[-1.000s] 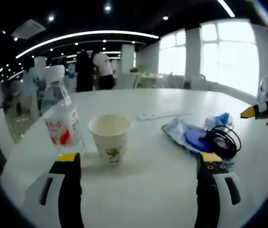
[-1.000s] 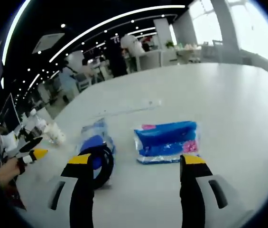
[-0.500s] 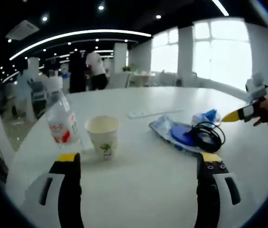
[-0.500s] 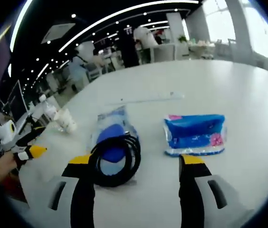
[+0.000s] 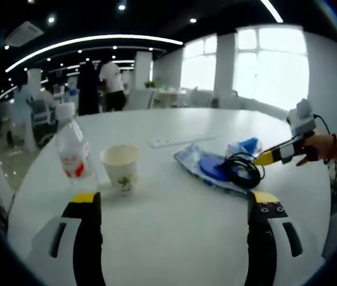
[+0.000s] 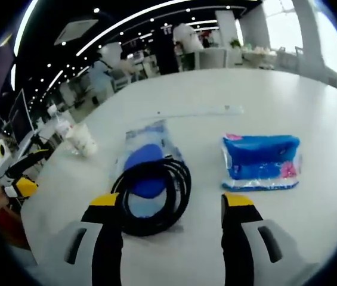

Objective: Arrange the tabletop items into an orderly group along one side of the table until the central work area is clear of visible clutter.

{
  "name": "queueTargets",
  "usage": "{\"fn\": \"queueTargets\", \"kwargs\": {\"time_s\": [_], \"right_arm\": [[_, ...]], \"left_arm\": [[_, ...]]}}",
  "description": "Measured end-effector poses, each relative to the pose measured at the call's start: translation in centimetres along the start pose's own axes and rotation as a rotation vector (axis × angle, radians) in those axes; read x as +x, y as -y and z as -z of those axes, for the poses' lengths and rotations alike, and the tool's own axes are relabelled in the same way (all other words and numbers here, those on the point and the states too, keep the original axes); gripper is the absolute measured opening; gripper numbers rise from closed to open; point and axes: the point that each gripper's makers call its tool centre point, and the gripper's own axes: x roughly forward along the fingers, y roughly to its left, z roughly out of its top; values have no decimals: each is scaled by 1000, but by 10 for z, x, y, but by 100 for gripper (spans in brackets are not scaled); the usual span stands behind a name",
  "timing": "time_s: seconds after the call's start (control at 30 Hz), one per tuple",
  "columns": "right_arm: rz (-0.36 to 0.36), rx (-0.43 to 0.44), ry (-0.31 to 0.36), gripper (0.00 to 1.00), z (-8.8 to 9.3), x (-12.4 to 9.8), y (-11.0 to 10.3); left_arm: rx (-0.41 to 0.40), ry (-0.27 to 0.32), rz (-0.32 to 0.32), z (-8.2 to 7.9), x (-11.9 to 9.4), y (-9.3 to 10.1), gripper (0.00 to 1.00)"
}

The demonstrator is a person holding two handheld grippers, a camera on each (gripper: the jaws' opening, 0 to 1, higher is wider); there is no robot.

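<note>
In the left gripper view a clear water bottle [image 5: 73, 154] with a red label stands beside a paper cup [image 5: 120, 168] on the white table [image 5: 174, 232]. My left gripper [image 5: 171, 202] is open, well short of both. Right of them a black cable coil [image 5: 241, 170] lies on a clear bag with a blue disc [image 5: 211, 170], and a blue tissue pack [image 5: 244, 146] sits behind. My right gripper [image 5: 274, 156] comes in from the right, near the coil. In the right gripper view my right gripper [image 6: 171, 201] is open just before the coil [image 6: 154, 195]; the tissue pack [image 6: 261, 161] lies to its right.
A long white strip [image 6: 203, 111] lies on the table beyond the bag, also seen as the strip [image 5: 167, 142]. The cup [image 6: 83, 140] and bottle [image 6: 64, 127] stand far left in the right gripper view. People stand among desks in the background. Bare table surface lies in front of both grippers.
The left gripper has drawn back, so bottle and cup look smaller. The right gripper has moved left and closer to the cable coil, which now sits between its jaws' line.
</note>
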Motion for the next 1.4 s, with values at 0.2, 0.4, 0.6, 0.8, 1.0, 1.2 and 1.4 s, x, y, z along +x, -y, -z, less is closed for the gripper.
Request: {"fn": "queueTargets", "kwargs": {"time_s": [0.2,0.4,0.6,0.8,1.0,1.2,1.4], "right_arm": [[20,-18,-8,54,2,4,2],[39,-44,-36,39,7,8,4],[61,-52,-59,29,12,10,9],[71,-8,-79,17,15,12,8],[85,42,-95,13,17,12,9],[86,89,-92,8,14,12,9],[84,151,-88,5,13,11,10]], "left_arm": [[14,-10,22,-1,-11,7,99],[49,-27,42,-2,-23,17,99],[29,0,64,-11,-26,22,99],[21,5,63,-10,-29,21,99],[29,12,43,-12,-33,11,97],[17,12,45,-10,-35,12,96],[29,16,39,-12,-35,10,95]]}}
